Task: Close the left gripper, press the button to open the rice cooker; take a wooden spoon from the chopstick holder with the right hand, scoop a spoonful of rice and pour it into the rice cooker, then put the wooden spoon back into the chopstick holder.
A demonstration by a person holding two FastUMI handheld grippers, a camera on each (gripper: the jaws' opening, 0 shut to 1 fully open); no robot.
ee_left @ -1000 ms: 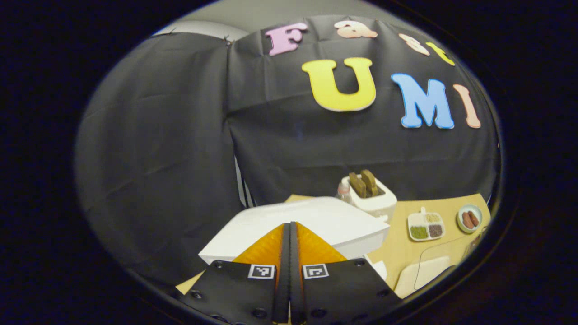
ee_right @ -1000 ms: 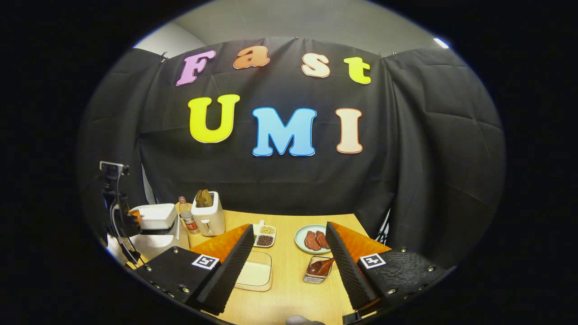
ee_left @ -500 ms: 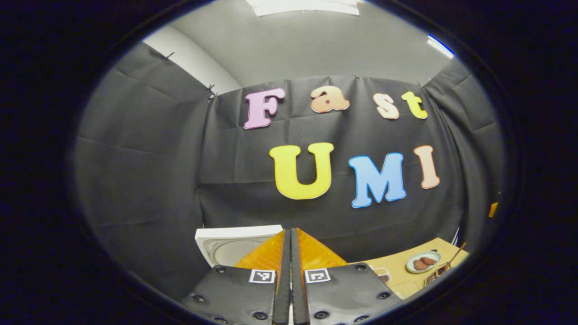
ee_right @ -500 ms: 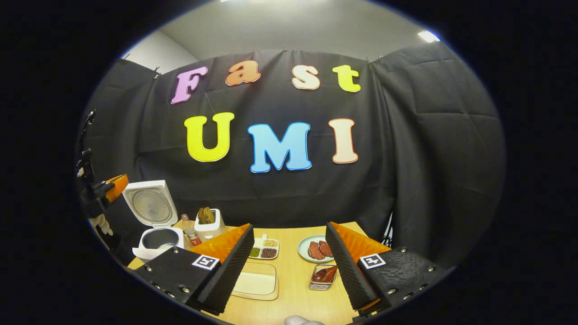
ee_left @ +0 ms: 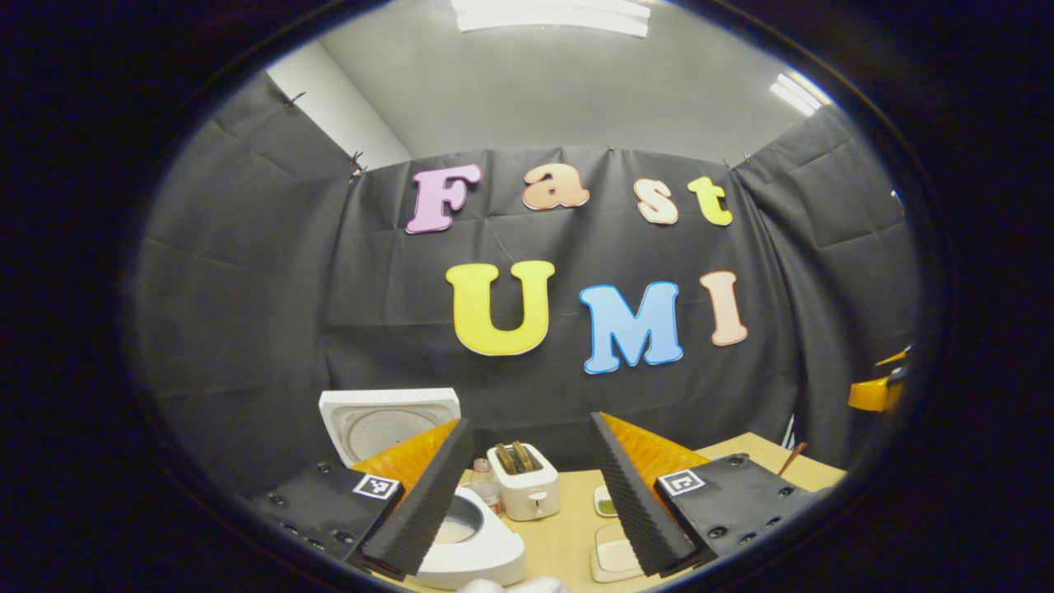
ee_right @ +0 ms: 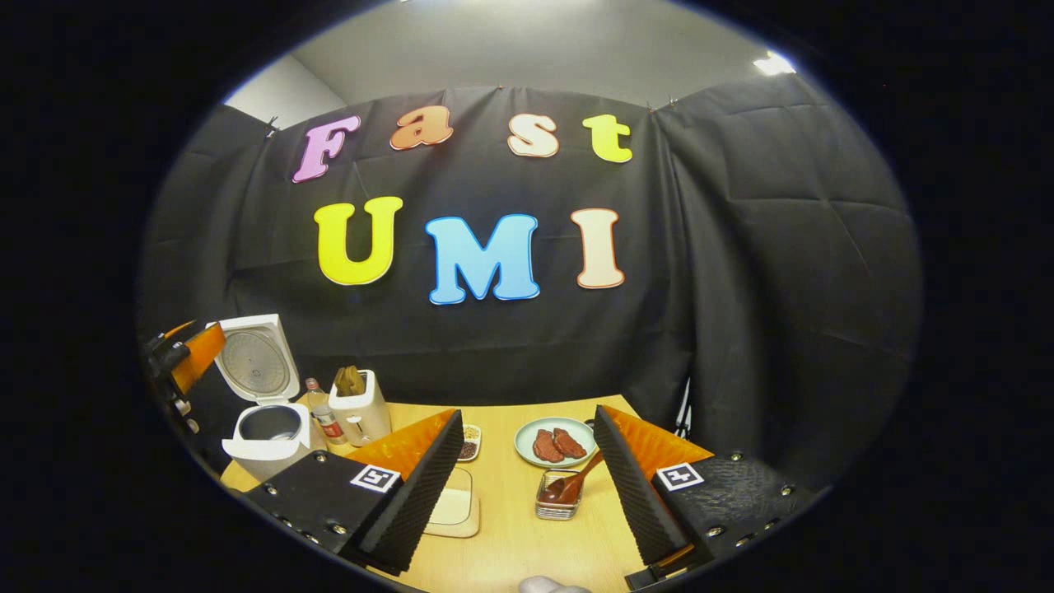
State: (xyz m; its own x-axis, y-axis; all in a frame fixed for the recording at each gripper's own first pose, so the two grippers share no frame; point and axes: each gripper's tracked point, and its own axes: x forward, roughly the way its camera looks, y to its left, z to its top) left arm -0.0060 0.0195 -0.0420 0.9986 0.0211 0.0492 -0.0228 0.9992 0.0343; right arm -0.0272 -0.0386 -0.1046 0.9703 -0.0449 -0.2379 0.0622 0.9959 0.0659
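The wooden table [ee_right: 527,527] carries everything, its near edge cut off behind the fingers in both views. At its left end stands the white rice cooker [ee_right: 265,435], lid [ee_right: 255,358] raised upright and the dark inner pot exposed; in the left gripper view the cooker [ee_left: 473,543] sits low and partly hidden behind that gripper's left finger, with the lid [ee_left: 387,420] upright behind it. No brand or writing can be read on it.

Beside the cooker stands a white toaster [ee_right: 360,410] with 2 brown slices sticking up, and a small bottle [ee_right: 325,418] with a red label too small to read sits between them.

A shallow pale tray [ee_right: 454,511] lies near the middle, half covered by a finger; what it holds cannot be made out. A divided dish of grains [ee_right: 471,441] behind it is mostly hidden.

A pale green plate [ee_right: 553,442] holds 2 reddish pieces. Just in front of it is the chopstick holder [ee_right: 558,500], a small wire basket, with the wooden spoon [ee_right: 576,484] lying in it, handle tilted up to the right.

The right gripper [ee_right: 527,478] hangs spread wide above the table, grasping nothing. The left gripper [ee_left: 527,486] is likewise released, fingers well apart, nothing between them. Each bears 2 square black-and-white markers
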